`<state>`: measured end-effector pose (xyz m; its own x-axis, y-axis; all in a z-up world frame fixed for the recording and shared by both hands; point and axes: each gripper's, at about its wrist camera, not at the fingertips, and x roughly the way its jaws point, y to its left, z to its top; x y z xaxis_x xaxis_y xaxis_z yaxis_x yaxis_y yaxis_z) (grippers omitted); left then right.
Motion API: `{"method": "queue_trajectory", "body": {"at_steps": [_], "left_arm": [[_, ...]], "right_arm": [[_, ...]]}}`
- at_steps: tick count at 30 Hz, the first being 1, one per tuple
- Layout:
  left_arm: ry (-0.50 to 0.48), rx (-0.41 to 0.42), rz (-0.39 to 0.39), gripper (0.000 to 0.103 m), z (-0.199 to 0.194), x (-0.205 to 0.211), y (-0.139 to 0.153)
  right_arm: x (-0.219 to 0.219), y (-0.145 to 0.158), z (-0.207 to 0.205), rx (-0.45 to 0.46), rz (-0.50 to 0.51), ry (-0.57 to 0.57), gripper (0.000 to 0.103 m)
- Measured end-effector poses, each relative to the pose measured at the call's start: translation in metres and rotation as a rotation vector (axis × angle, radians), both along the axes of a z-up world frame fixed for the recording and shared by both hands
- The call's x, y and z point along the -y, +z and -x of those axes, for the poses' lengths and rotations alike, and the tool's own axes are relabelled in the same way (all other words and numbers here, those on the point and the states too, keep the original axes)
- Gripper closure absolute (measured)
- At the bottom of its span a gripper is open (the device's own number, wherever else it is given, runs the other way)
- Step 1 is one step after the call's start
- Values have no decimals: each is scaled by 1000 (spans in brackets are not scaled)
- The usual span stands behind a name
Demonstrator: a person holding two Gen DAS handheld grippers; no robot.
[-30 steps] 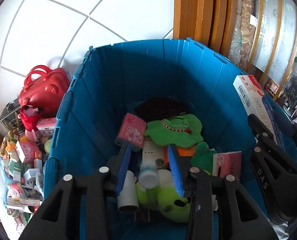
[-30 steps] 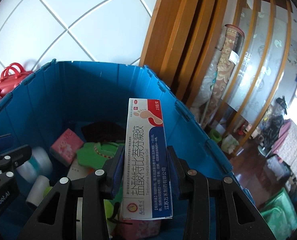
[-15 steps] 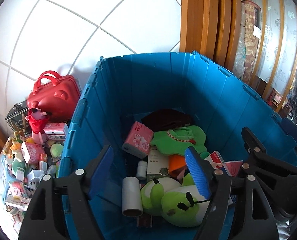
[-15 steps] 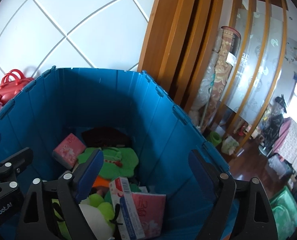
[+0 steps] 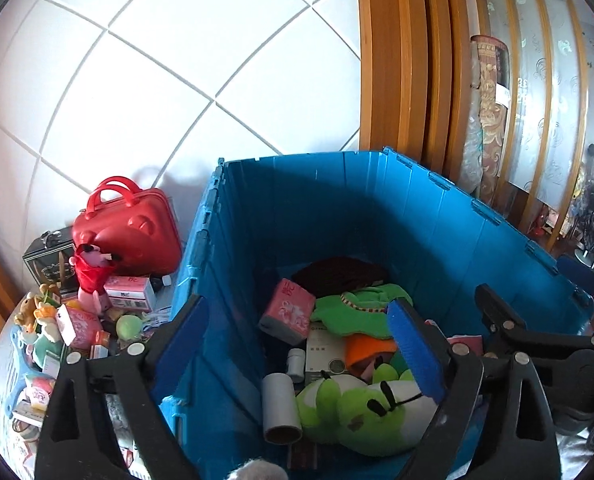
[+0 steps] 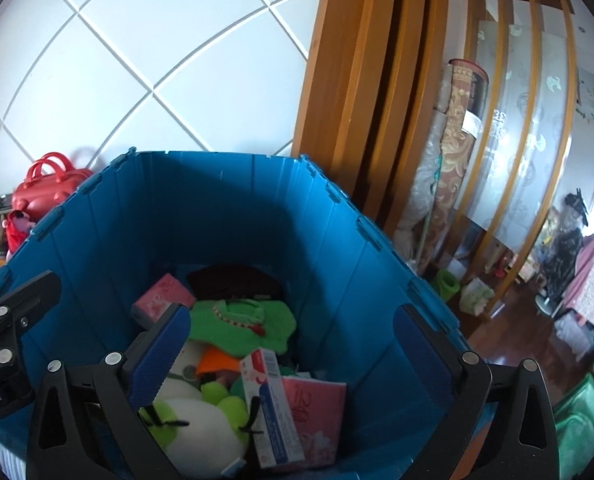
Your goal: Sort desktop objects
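While both pairs of tongs hang over the blue crate [image 5: 337, 216], the left gripper [image 5: 303, 344] and the right gripper [image 6: 293, 346] are each spreading their jaws wider with nothing between the blue ribbed pads, which reads as two releases into the crate. Just below the right gripper a slim white, red and blue carton [image 6: 275, 408] leans on edge against a flat pink packet [image 6: 317, 412], a pose that suggests it dropped rather than was set down. Under the left gripper a small white bottle [image 5: 295, 363] stands by a pale cardboard tube [image 5: 281, 410], both hard and round, beside a soft green-and-white plush toy [image 5: 361, 416]. Farther ahead lie a pink printed box [image 5: 287, 316], a limp green felt piece [image 5: 357, 312] and a dark cloth [image 5: 341, 274]. Outside the crate's ribbed plastic wall, to the left gripper's left, unsorted things wait: a glossy red case [image 5: 131, 232] and small boxes and toys [image 5: 77, 324].
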<state>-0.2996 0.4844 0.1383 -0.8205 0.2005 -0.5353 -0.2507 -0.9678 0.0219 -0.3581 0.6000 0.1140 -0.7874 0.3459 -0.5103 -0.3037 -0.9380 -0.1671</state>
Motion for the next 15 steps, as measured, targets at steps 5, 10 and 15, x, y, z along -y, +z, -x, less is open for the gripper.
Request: {"method": "queue_trajectory", "body": {"at_steps": [5,10,15], "left_arm": [[-30,-1,-20,4,-12,12,5],[-33,-9,-31,4,-22,24,9],[-24,-4,-38,4,-27,33,9]], "right_arm": [[1,7,-14,-2,44,0,0],[7,12,-26,-7,64,-2,0],[15,13,-34,-5,74,1,0]]}}
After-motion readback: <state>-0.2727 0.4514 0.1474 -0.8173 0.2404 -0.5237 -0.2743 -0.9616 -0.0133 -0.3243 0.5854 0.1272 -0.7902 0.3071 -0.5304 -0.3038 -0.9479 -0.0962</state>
